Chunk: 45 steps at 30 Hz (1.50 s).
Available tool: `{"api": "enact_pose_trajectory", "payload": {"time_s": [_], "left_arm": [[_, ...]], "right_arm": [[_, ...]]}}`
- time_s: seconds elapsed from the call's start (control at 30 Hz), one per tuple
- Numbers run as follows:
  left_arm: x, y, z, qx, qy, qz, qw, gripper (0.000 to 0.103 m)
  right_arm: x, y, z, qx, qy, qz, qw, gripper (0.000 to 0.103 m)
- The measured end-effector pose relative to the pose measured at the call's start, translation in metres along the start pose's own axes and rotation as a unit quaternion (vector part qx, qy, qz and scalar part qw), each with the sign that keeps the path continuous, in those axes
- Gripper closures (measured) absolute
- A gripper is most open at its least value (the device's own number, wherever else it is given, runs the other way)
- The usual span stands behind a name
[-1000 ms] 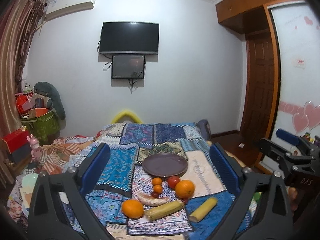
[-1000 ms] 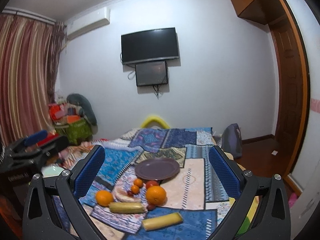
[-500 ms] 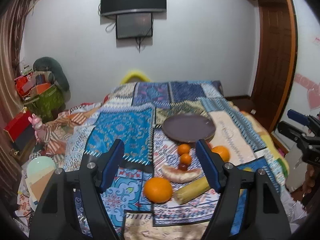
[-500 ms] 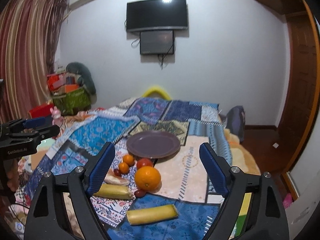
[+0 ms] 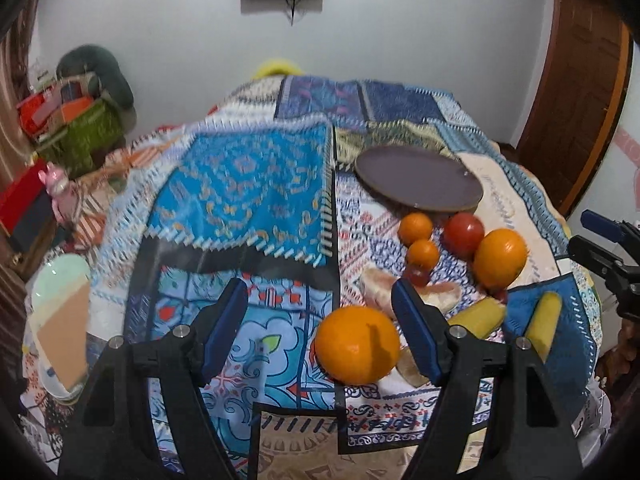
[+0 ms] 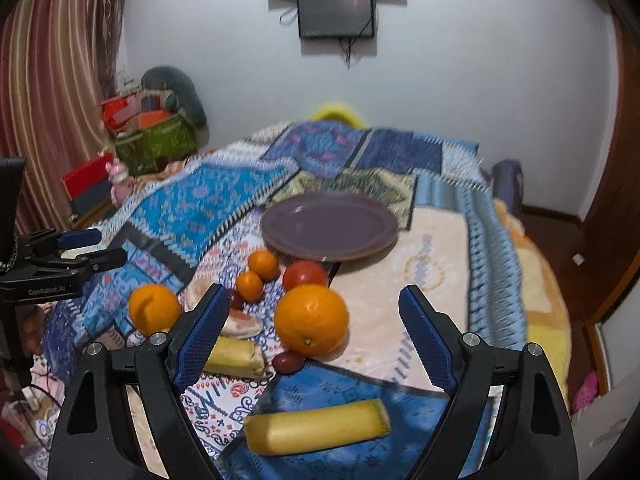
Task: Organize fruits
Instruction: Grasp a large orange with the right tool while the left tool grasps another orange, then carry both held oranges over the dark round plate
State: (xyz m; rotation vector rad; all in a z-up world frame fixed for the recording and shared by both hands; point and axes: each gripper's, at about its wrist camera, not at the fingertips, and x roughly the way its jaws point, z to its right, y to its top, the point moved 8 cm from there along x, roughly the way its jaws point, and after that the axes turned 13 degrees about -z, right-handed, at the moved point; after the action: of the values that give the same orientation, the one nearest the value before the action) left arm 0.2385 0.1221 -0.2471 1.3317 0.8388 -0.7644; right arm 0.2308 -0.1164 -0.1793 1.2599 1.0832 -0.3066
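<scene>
While both grippers are dropping closer to the fruit, the left gripper (image 5: 320,330) — jaws wide, empty — is lining up on the near orange (image 5: 357,345); plate (image 5: 418,179) unfilled.

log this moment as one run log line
left claw: open, near orange | right claw: open, over orange | plate: empty | fruit: all on quilt

Only one text is being seen: small white lettering, approx. "Genrobot.AI", printed on the black body of the left gripper (image 6: 100,248) at the left edge of the right wrist view; partly blurred, so uncertain.
</scene>
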Motion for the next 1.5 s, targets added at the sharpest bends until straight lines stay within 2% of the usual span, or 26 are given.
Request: {"api": "enact_pose_trajectory", "payload": {"time_s": [0.2, 0.4, 0.73, 0.83, 0.87, 0.93, 1.13, 1.5], "left_arm": [[0.027, -0.01, 0.006, 0.009, -0.018, -0.037, 0.9991, 0.029], [0.048, -0.02, 0.012, 0.019, -0.037, -0.071, 0.9966, 0.028], [0.066, -0.026, 0.022, 0.029, -0.052, -0.096, 0.9936, 0.028], [0.07, -0.027, 0.021, 0.021, -0.059, -0.104, 0.9926, 0.029], [0.07, -0.027, 0.021, 0.018, -0.065, -0.107, 0.992, 0.033], [0.068, -0.026, 0.021, 0.014, -0.074, -0.106, 0.9915, 0.038], [0.064, -0.025, 0.022, 0.015, -0.063, -0.106, 0.9923, 0.039], [0.023, 0.013, 0.019, 0.01, -0.048, -0.048, 0.9976, 0.039]], "right_arm": [[0.038, -0.003, 0.004, 0.006, 0.0, -0.046, 0.999, 0.018], [0.065, -0.008, 0.003, 0.004, 0.019, -0.082, 0.996, 0.018], [0.092, -0.009, 0.0, -0.006, 0.01, -0.104, 0.995, 0.019], [0.099, -0.009, -0.001, -0.013, 0.007, -0.113, 0.993, 0.027], [0.102, -0.01, -0.001, -0.013, 0.009, -0.119, 0.993, 0.028], [0.104, -0.01, 0.0, -0.01, 0.01, -0.122, 0.992, 0.032], [0.101, -0.01, 0.006, 0.007, 0.03, -0.126, 0.992, 0.036], [0.077, 0.001, 0.017, 0.02, 0.028, -0.099, 0.994, 0.036]]}}
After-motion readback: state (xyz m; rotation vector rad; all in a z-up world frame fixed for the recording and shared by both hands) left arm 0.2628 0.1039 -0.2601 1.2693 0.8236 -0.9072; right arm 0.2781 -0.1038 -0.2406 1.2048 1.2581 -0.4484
